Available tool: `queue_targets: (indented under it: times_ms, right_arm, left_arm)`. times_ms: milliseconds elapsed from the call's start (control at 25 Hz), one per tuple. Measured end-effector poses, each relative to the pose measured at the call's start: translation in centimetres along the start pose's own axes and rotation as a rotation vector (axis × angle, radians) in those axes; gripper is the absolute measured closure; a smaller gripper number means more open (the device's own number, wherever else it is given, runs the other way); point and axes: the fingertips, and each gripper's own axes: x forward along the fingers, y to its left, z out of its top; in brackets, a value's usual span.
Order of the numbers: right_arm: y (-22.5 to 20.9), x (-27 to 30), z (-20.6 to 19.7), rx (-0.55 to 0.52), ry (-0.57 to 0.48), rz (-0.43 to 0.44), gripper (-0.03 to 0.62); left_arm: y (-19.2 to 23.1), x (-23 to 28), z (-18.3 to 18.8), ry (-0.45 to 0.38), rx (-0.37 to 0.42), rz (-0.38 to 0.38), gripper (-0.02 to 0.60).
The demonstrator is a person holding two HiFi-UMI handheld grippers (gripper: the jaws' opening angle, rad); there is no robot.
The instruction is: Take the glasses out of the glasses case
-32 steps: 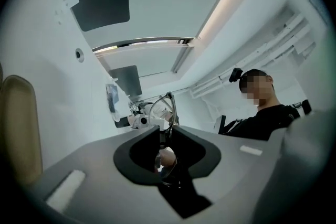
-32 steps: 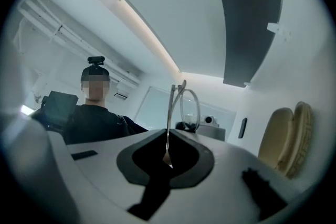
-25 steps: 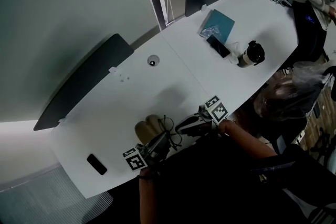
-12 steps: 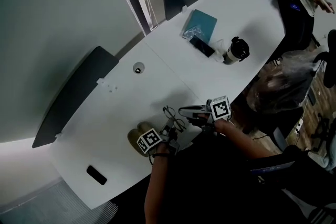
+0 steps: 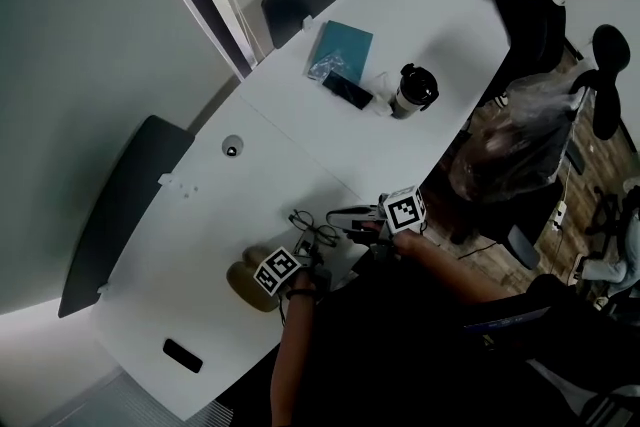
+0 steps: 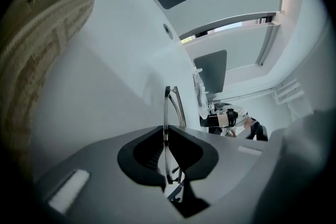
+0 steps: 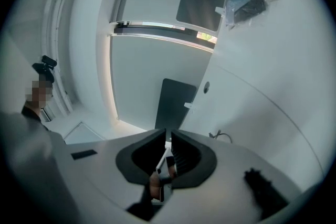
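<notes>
The case (image 5: 243, 283), a tan woven pouch, is laid on the white table (image 5: 190, 235). Whether its mouth is open cannot be told, and nothing is seen inside it. The glasses (image 5: 312, 227) are already out of the case and are held just beside it, on the side toward the middle of the table. Whether they touch the table cannot be told.

The left tool (image 6: 167, 132) is closed down on the glasses. In the left gripper view a thin rim is seen edge-on, clamped upright between the jaws, and the case fills the left of that view. The right tool (image 7: 168, 136) is held on the side of the glasses away from the case. Its jaws are drawn almost together, and a thin bar, seemingly a temple of the glasses, is pinched between them.

Well apart from the case, farther along the table, a mug (image 5: 412, 91) is stood upright. Its contents are hidden by a dark lid. A clear bag (image 5: 515, 140) is seen off the table, also far from the case, and what it holds cannot be made out. A dark phone (image 5: 182, 355) is laid flat near the case, on the side opposite the glasses.
</notes>
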Motion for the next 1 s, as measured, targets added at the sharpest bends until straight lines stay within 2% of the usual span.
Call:
queue_targets:
  times_ms: [80, 120, 200, 240, 320, 440, 560, 680, 760, 840, 880, 920, 1000]
  right_arm:
    - [0.0, 0.0, -0.1, 0.002, -0.001, 0.003, 0.565]
    - [0.0, 0.1, -0.2, -0.001, 0.001, 0.006, 0.565]
    - [0.3, 0.2, -0.2, -0.002, 0.006, 0.012, 0.565]
    - [0.4, 0.3, -0.2, 0.001, 0.007, 0.013, 0.565]
    - [0.3, 0.3, -0.3, 0.004, 0.01, 0.01, 0.565]
    - [0.1, 0.6, -0.3, 0.001, 0.014, 0.008, 0.565]
    - [0.1, 1.1, -0.2, -0.003, 0.015, 0.004, 0.565]
    - [-0.7, 1.9, -0.4, -0.039, 0.041, -0.056, 0.565]
    - [-1.9, 3.0, -1.1, -0.112, 0.112, -0.138, 0.565]
    - [-2.9, 4.4, -2.8, -0.222, 0.241, -0.213, 0.565]
    - [-3.2, 5.2, -3.8, -0.277, 0.314, -0.237, 0.565]
    - [-3.5, 6.1, -4.9, -0.328, 0.386, -0.256, 0.565]
    - [-4.0, 8.0, -6.6, -0.427, 0.514, -0.286, 0.565]
  left_arm:
    - [0.2, 0.1, -0.2, 0.004, -0.018, 0.013, 0.541]
    - [0.1, 0.1, -0.4, 0.006, -0.028, 0.02, 0.519]
    - [-0.4, 0.0, -0.6, 0.002, -0.075, 0.021, 0.43]
    - [-0.8, 0.0, -0.7, 0.0, -0.102, 0.013, 0.407]
    - [-1.8, 0.0, -1.2, 0.015, -0.119, 0.002, 0.317]
    - [-2.7, -0.9, -1.5, 0.023, -0.084, 0.022, 0.316]
    - [-4.0, -2.7, -0.9, -0.02, -0.084, 0.004, 0.316]
    - [-6.8, -5.7, 0.4, -0.085, -0.119, -0.097, 0.322]
    - [-8.4, -8.9, 2.3, -0.161, -0.121, -0.169, 0.356]
    - [-8.5, -13.2, 4.6, -0.253, -0.044, -0.186, 0.387]
    - [-7.7, -15.6, 5.7, -0.299, 0.024, -0.16, 0.391]
    - [-6.3, -17.9, 6.6, -0.338, 0.099, -0.11, 0.393]
    - [-1.5, -22.0, 8.1, -0.382, 0.204, 0.055, 0.393]
